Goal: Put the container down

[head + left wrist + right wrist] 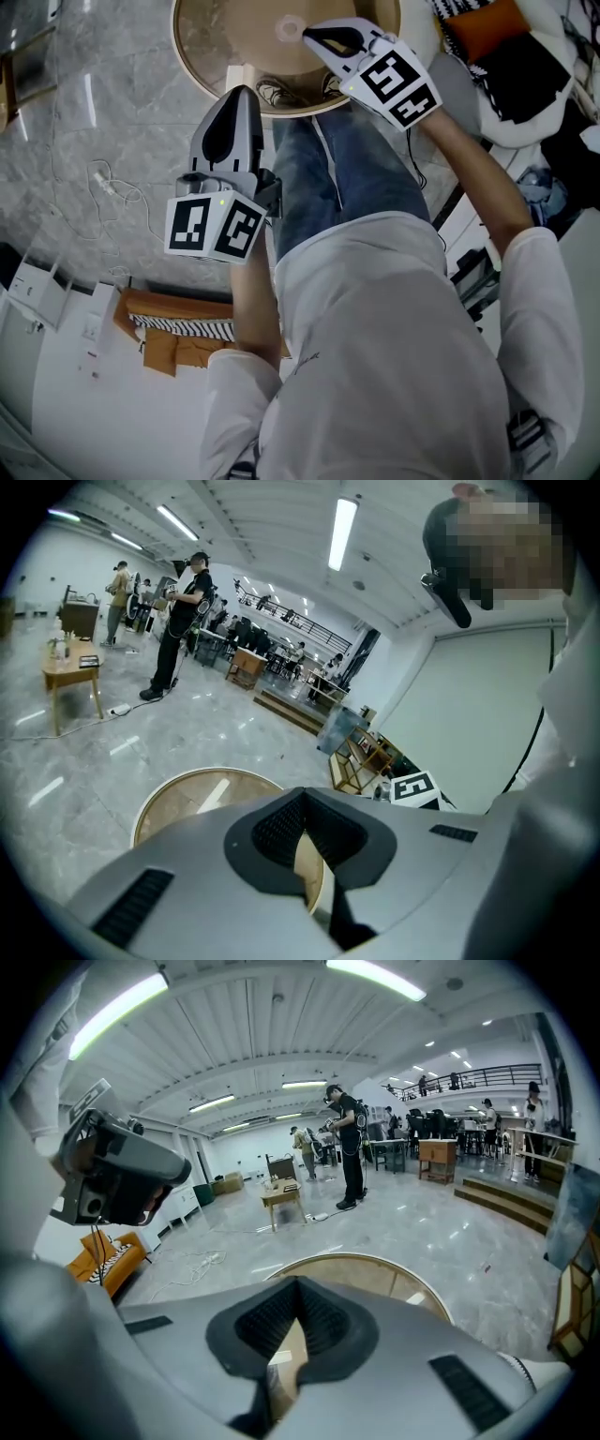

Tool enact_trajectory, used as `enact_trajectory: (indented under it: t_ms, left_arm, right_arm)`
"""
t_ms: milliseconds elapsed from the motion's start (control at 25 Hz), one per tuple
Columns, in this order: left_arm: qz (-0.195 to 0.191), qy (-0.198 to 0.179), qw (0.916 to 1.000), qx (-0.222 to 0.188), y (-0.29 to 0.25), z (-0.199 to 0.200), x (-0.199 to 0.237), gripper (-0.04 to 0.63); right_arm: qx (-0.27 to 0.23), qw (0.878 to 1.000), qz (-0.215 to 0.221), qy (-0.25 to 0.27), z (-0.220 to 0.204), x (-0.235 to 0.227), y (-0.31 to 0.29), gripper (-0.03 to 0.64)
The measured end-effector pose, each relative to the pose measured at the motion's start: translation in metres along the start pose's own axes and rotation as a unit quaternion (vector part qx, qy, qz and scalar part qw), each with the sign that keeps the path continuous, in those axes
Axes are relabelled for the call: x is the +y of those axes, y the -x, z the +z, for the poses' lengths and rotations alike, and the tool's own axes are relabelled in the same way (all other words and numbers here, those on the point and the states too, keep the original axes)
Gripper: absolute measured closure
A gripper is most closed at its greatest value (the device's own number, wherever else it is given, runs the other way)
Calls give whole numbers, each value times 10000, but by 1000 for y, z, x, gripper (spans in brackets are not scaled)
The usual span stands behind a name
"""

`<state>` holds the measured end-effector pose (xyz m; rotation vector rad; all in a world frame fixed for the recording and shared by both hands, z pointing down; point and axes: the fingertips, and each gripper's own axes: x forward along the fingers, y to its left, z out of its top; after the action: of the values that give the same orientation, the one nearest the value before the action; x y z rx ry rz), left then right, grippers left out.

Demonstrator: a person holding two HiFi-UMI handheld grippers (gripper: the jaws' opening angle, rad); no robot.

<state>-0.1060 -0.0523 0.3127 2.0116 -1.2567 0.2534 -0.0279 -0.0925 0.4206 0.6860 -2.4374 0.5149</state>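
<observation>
Head view, looking steeply down a person's front. The left hand-held gripper (244, 92) has its jaws pressed together at the tips, with nothing between them; its own view (302, 795) shows the ribbed pads meeting. The right hand-held gripper (309, 36) is likewise closed and empty, and its view (298, 1284) shows the same.

Beyond both tips lies the container (185, 58), a wide, shallow, round piece with a tan inside, a paler raised rim and a faint ring mark at its centre. Being round, it has no long axis and points no particular way; its open face is turned upward and it lies level. It sits low in front of the person's jeans, over grey marbled floor (112, 103) (what holds it up is mostly hidden). The right tip is over its near part and the left tip is at its near edge. Neither hand-held gripper grips it.

A pale cable (114, 187) lies on the floor to the left. An orange sofa (178, 330) stands nearer the person.
</observation>
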Motion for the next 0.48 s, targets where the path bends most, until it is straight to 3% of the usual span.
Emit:
enact_trajectory:
  t_ms: [480]
  left_arm:
    - [106, -236, 9997, -12, 26, 21, -3, 578]
  right_arm:
    - [31, 9999, 150, -69, 28, 18, 28, 601]
